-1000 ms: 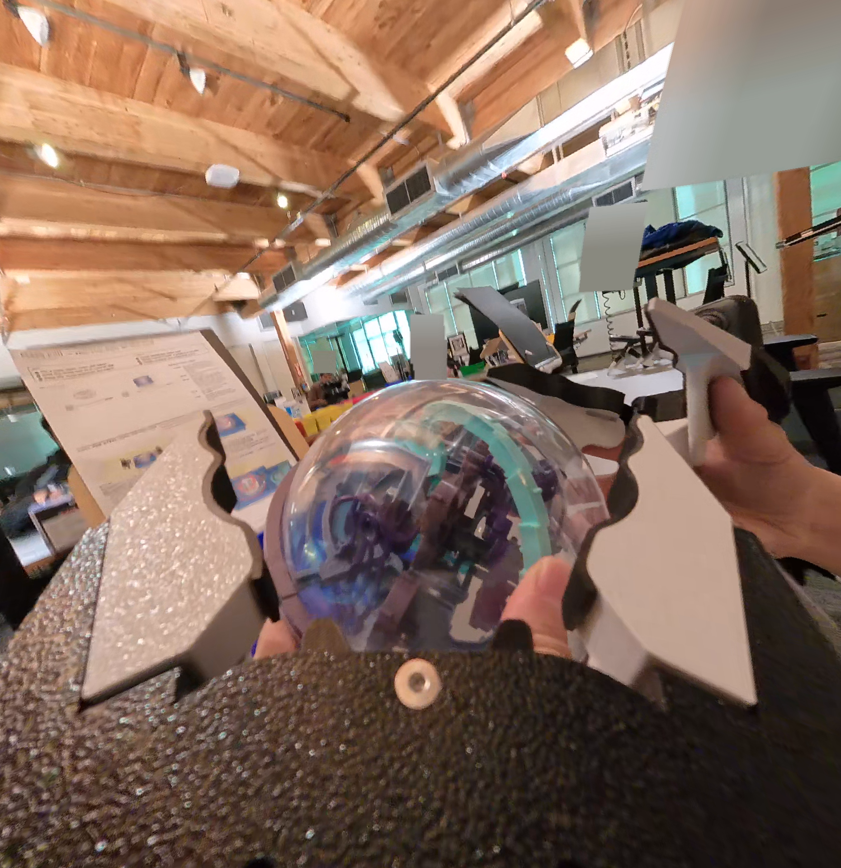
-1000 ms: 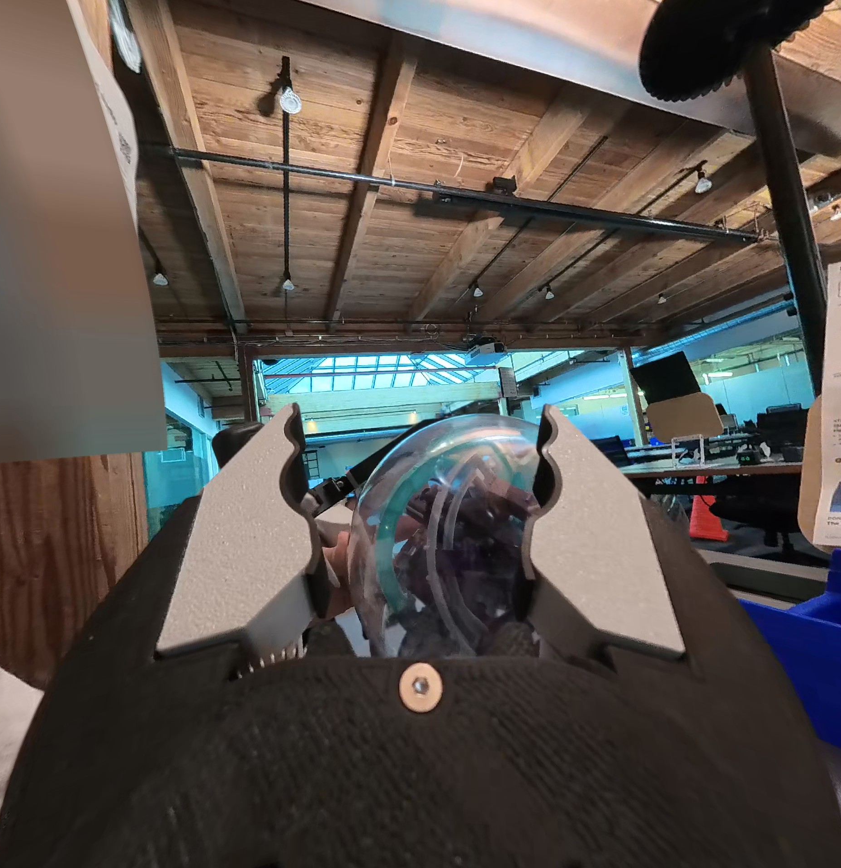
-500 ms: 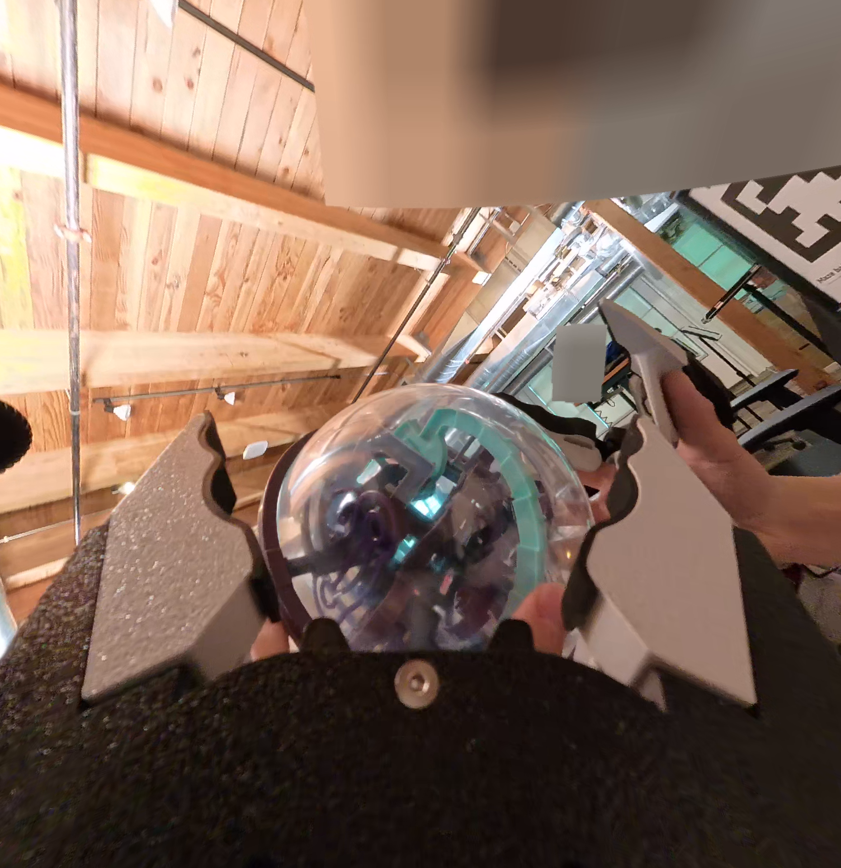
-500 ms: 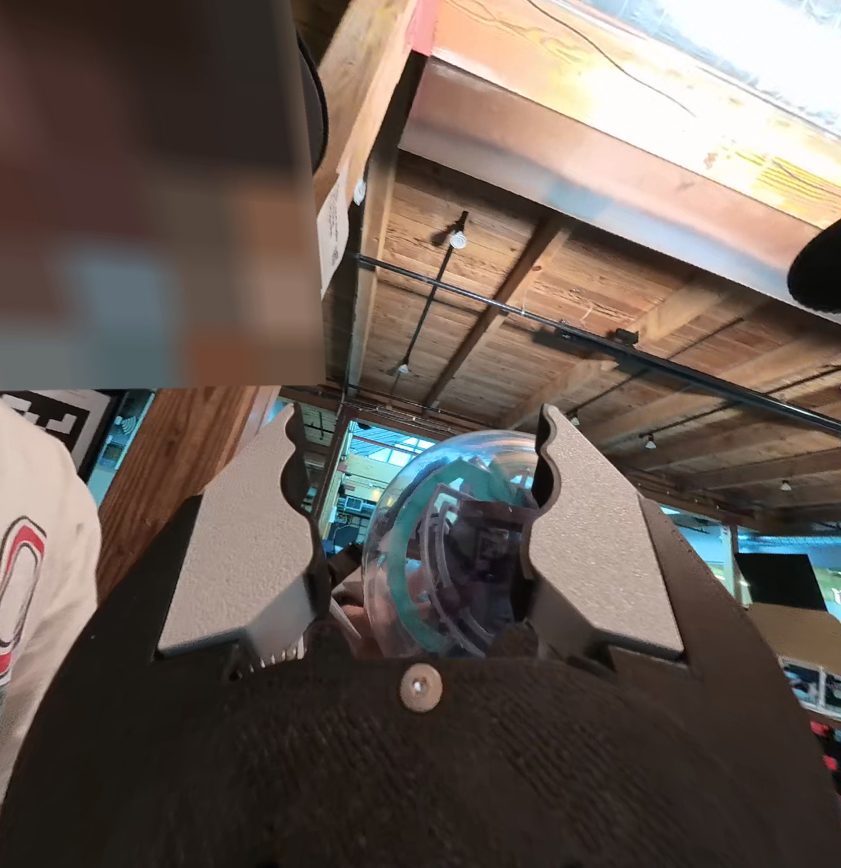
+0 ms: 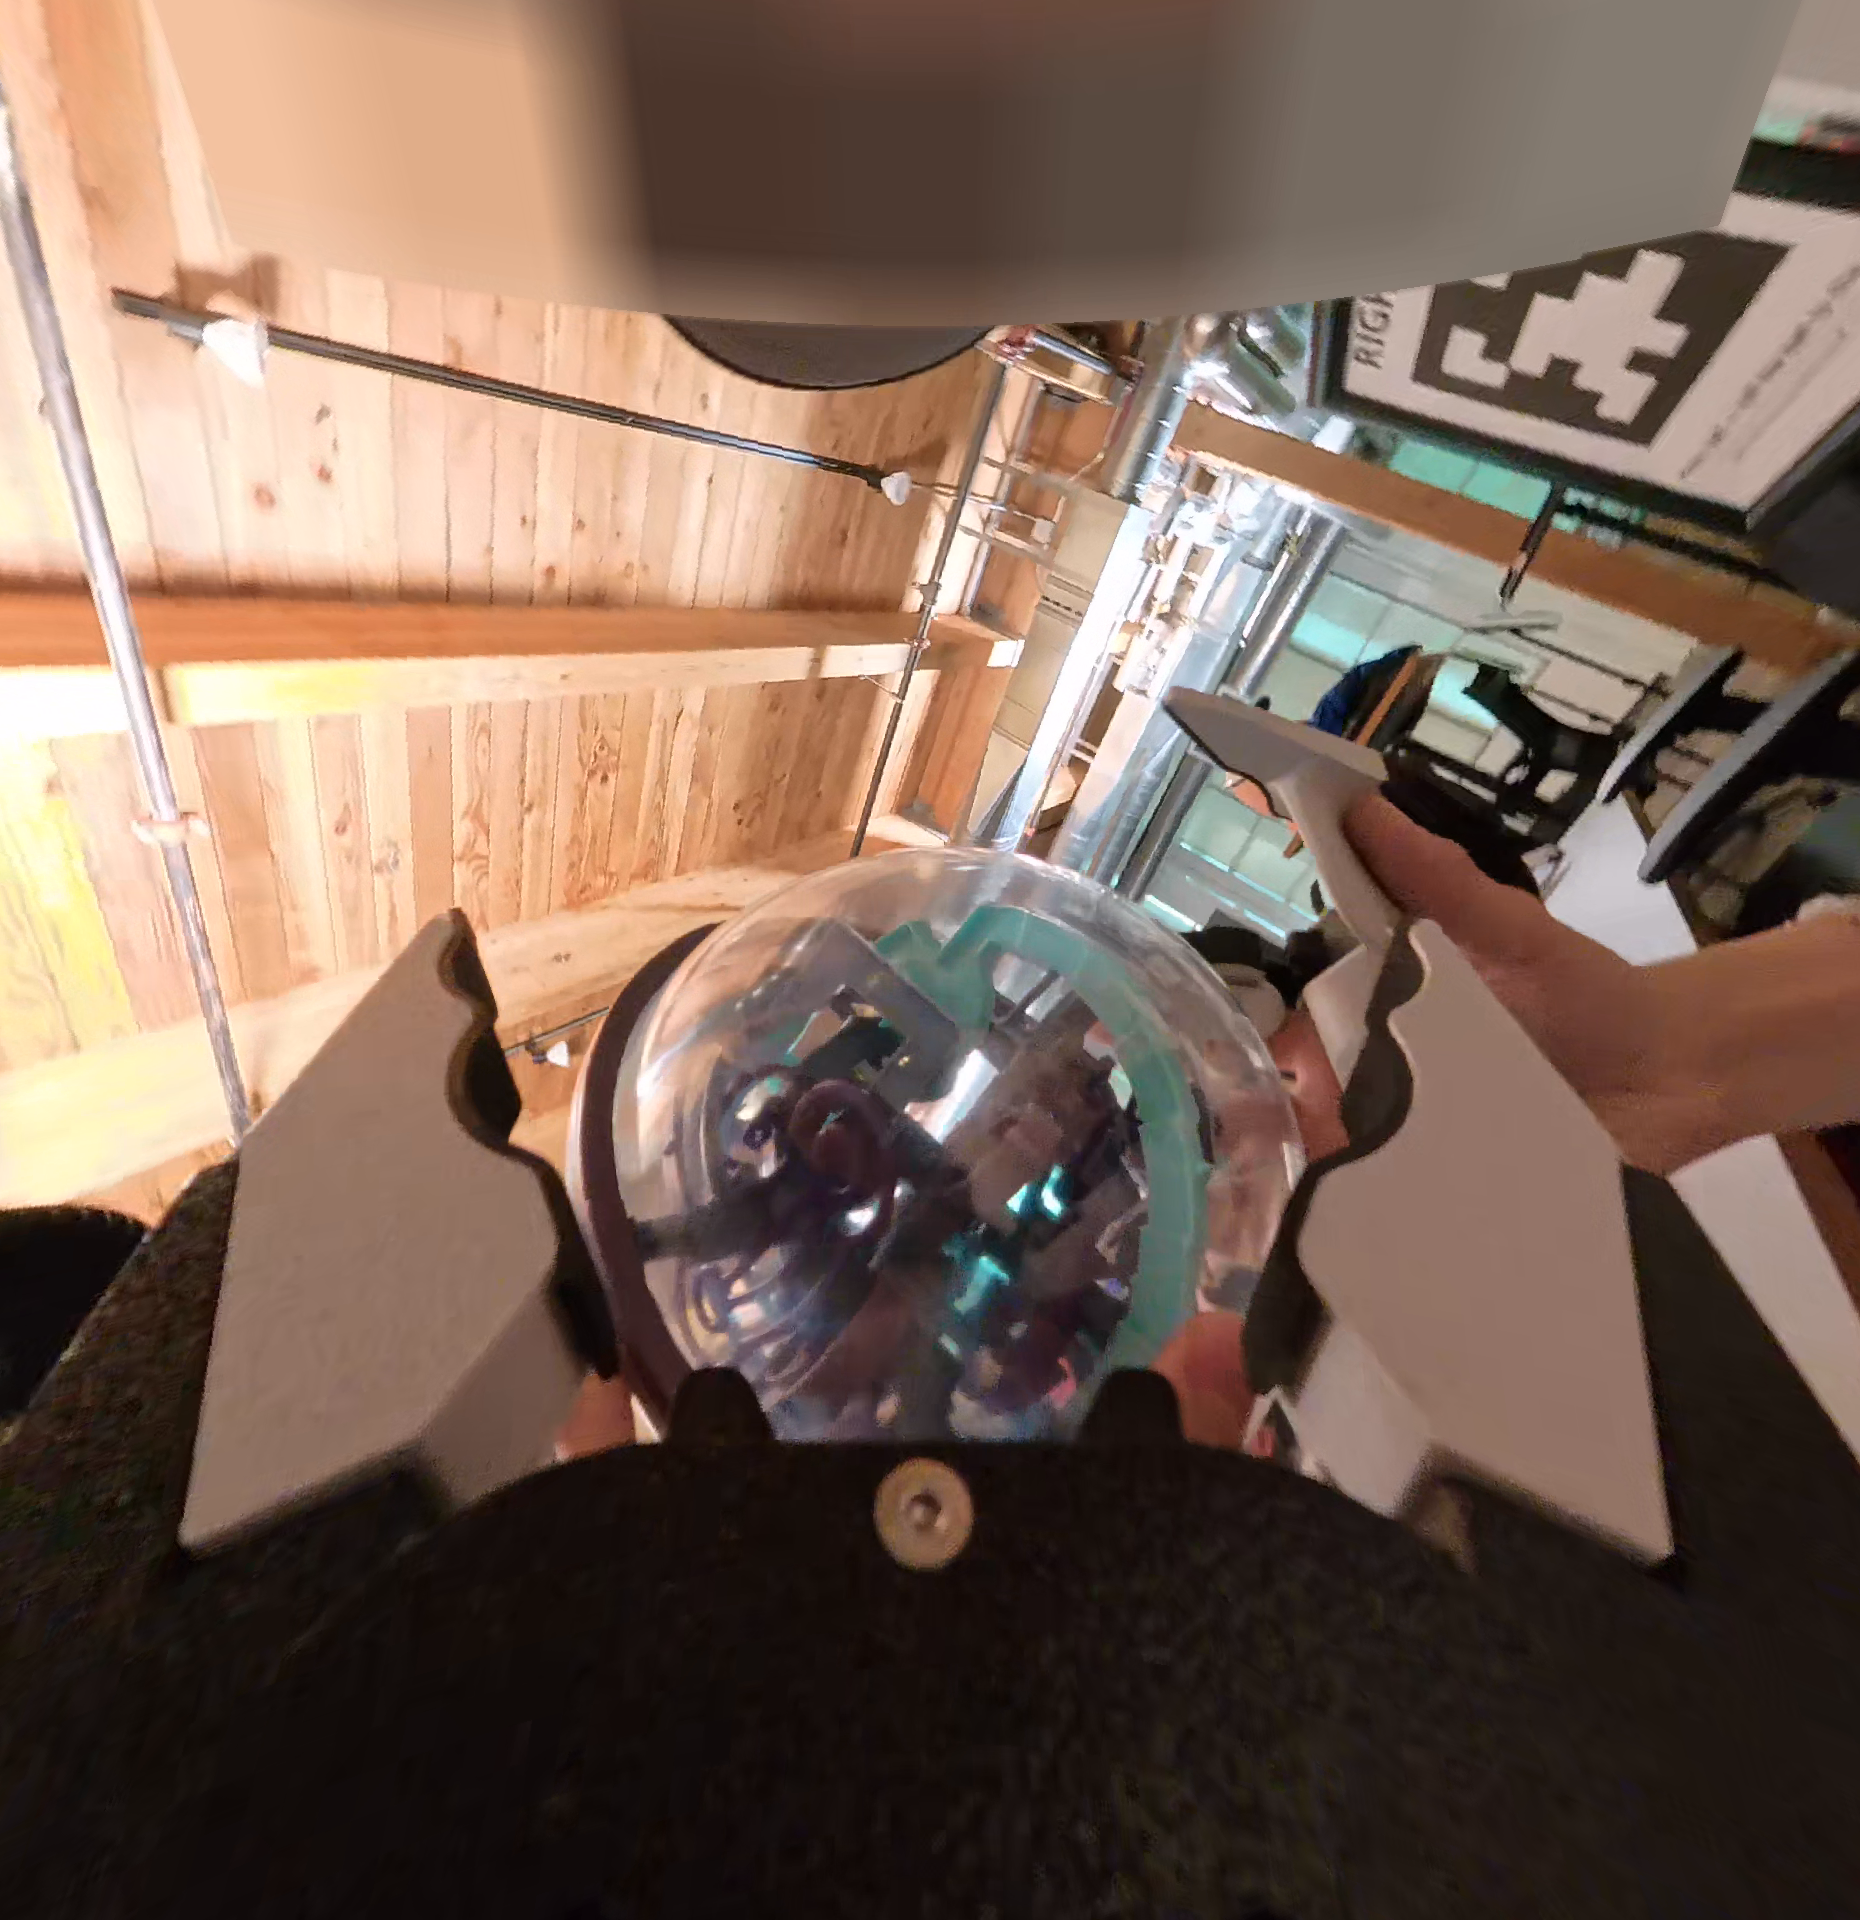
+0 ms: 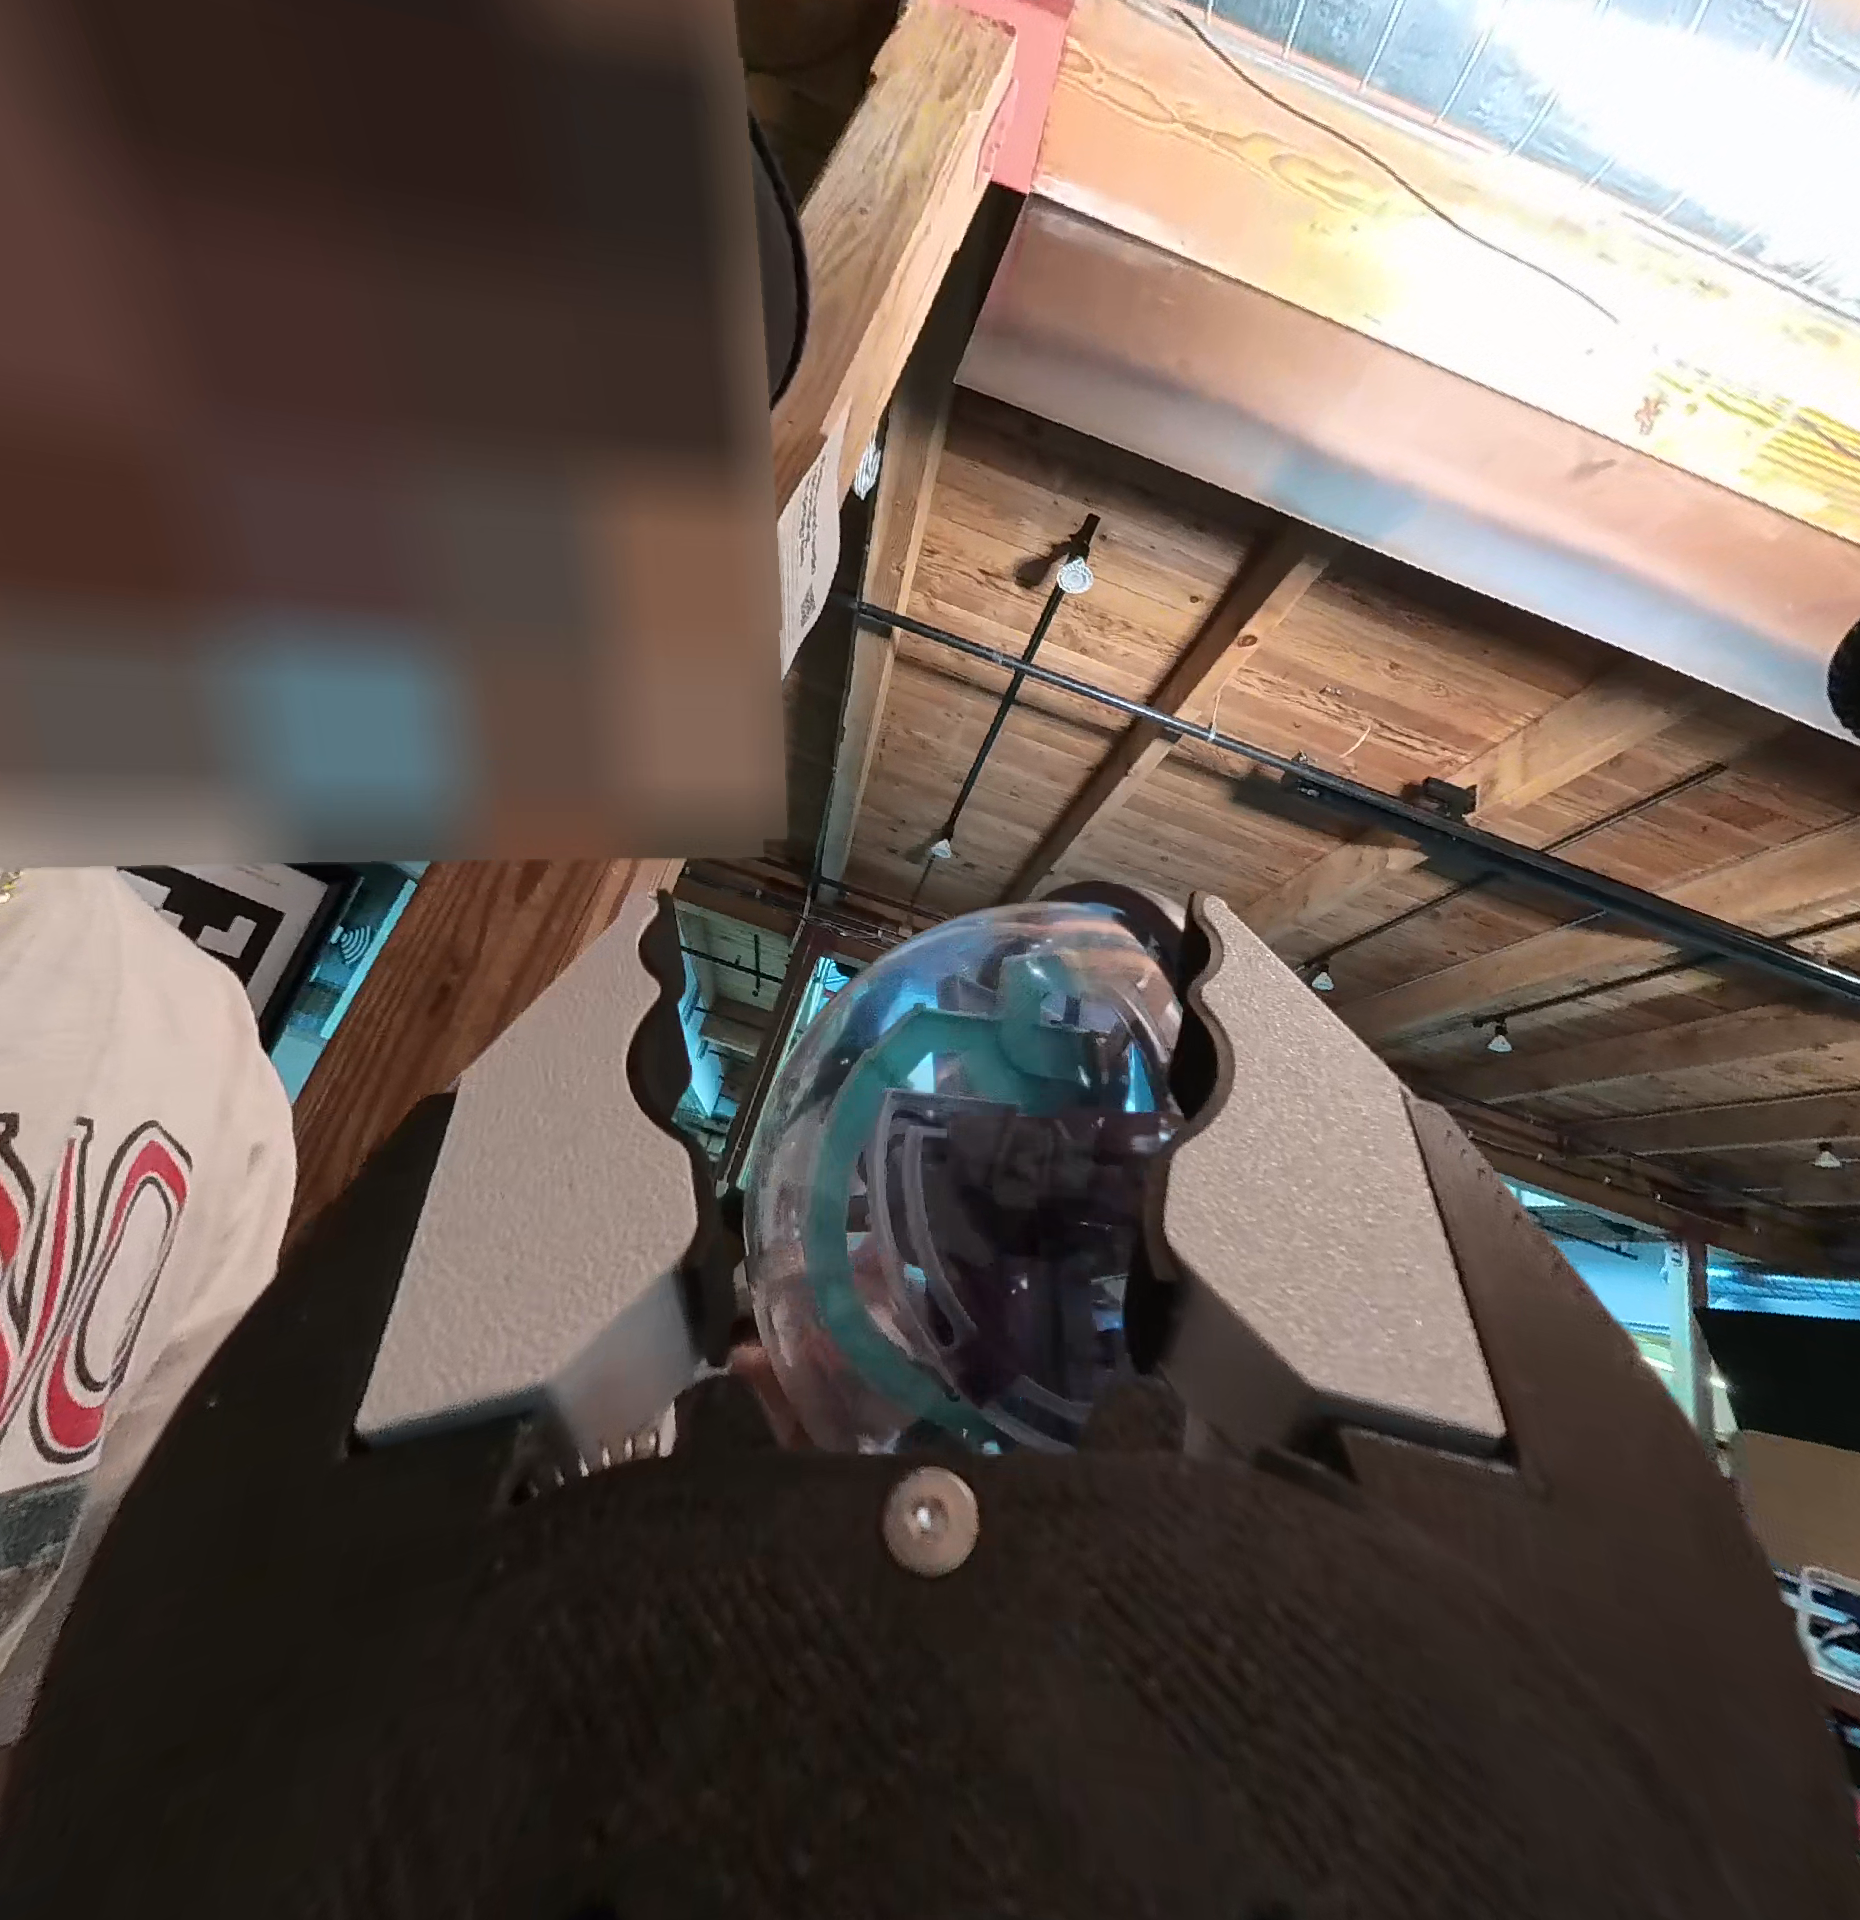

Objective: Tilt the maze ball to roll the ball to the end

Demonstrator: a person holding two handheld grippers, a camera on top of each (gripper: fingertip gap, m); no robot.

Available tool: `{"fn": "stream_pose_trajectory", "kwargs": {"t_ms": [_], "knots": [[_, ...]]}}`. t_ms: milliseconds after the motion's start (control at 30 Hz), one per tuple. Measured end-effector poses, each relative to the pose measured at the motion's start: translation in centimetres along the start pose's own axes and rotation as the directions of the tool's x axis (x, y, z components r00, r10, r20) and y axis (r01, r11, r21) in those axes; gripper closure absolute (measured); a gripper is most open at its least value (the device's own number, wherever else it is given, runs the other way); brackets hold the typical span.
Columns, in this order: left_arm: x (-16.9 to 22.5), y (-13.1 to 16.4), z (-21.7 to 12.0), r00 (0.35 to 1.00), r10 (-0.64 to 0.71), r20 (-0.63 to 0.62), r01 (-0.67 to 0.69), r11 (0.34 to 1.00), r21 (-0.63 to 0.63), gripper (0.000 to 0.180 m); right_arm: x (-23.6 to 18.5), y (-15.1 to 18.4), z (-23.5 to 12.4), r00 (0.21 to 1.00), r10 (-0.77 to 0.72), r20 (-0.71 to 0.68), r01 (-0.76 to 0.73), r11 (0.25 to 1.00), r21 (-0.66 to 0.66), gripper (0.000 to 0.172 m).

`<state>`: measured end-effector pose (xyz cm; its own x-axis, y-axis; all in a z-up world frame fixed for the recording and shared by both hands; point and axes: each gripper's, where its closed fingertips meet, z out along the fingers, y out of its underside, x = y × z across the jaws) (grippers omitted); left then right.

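Observation:
The maze ball is a clear sphere with teal and purple tracks inside and a dark band on its left side. My left gripper is shut on it, with both pads pressed on its sides. In the right wrist view the maze ball sits between the fingers of my right gripper, which is shut on it. The right pad presses on it high up and the left pad meets it low down. The right gripper's grey finger and the hand holding it show behind the ball. Both grippers point up towards the ceiling.
A wooden ceiling with beams and metal rods fills both views. A person in a white shirt stands close on the left. A black-and-white marker board hangs at the upper right. Desks and chairs are farther off.
Both grippers have tipped the ball upward and turned it, so the views swung from the room to the ceiling. Both grasps held, and the right fingers drew slightly closer on the ball.

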<state>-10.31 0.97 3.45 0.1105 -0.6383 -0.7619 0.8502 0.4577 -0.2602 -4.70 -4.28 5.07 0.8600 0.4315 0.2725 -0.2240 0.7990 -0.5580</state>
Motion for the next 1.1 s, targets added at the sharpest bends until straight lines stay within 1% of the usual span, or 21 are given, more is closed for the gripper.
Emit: {"fn": "stream_pose_trajectory", "kwargs": {"t_ms": [100,300,467,567,700,767,900,1000,1100], "knots": [[0.8,-0.1,0.3,0.998,0.060,-0.029,-0.060,0.998,-0.014,0.024,-0.3,0.0,0.2,1.000,-0.026,0.004,0.026,1.000,-0.008,0.079],[0.5,-0.1,0.4,0.999,0.045,-0.017,-0.046,0.999,-0.021,0.024,-0.3,0.1,0.3,1.000,-0.031,-0.003,0.031,0.999,-0.013,0.080],[0.3,1.0,0.8,0.993,0.118,-0.010,-0.119,0.984,-0.131,0.024,0.8,1.0,-0.1,0.999,0.007,-0.048,-0.009,0.999,-0.032,0.081],[0.3,1.5,1.0,0.991,0.130,-0.016,-0.131,0.976,-0.176,0.024,1.5,1.1,-0.4,0.996,0.046,-0.075,-0.047,0.999,-0.012,0.082],[0.2,1.7,0.8,0.994,0.112,-0.012,-0.112,0.978,-0.177,0.024,1.5,1.2,-0.4,0.996,0.053,-0.075,-0.054,0.999,-0.009,0.083],[0.2,1.5,0.8,0.994,0.112,-0.013,-0.112,0.981,-0.160,0.024,1.2,1.1,-0.3,0.997,0.032,-0.063,-0.032,0.999,-0.011,0.083],[0.7,0.4,0.7,0.991,0.127,-0.032,-0.130,0.987,-0.090,0.024,0.3,0.8,0.0,0.999,-0.024,-0.030,0.024,1.000,-0.016,0.083],[0.7,0.4,0.7,0.992,0.122,-0.031,-0.125,0.988,-0.089,0.024,-0.2,0.7,0.2,0.998,-0.054,-0.011,0.054,0.998,-0.030,0.083],[0.6,0.0,0.6,0.994,0.109,-0.026,-0.110,0.992,-0.059,0.024,-0.5,0.7,0.3,0.997,-0.074,-0.002,0.074,0.997,-0.034,0.083]]}}
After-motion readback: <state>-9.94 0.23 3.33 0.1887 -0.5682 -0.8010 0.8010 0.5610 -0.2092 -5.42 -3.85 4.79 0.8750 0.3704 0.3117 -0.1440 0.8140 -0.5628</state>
